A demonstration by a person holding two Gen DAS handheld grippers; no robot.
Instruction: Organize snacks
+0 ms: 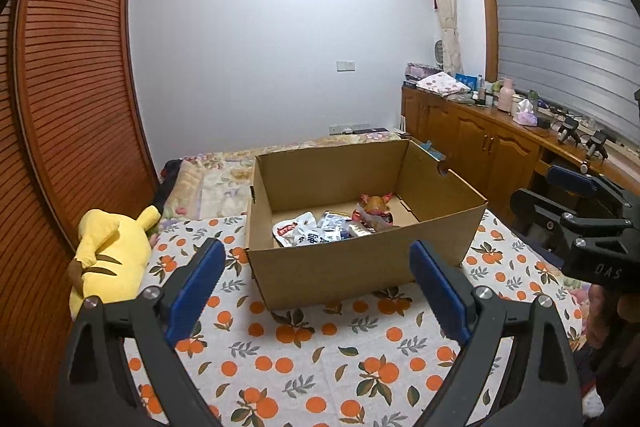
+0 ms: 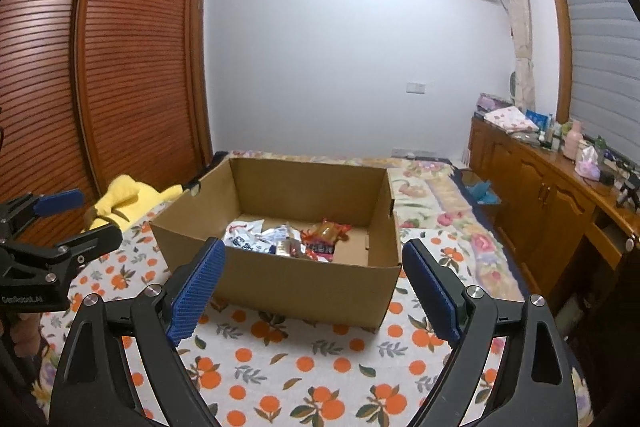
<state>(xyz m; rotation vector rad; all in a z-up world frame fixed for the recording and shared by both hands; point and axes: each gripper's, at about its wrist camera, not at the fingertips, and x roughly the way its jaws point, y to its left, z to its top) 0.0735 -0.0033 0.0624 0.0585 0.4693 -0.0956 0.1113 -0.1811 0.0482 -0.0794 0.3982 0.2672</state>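
both tongs, left tongs and right tongs, gape wide, level, facing the cardboard box.

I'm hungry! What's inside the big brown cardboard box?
The open brown cardboard box holds a small pile of snack packets: white-and-blue wrappers and a red-and-orange packet. Anything under the pile or right behind the near wall is hidden.

Snacks in box on bed
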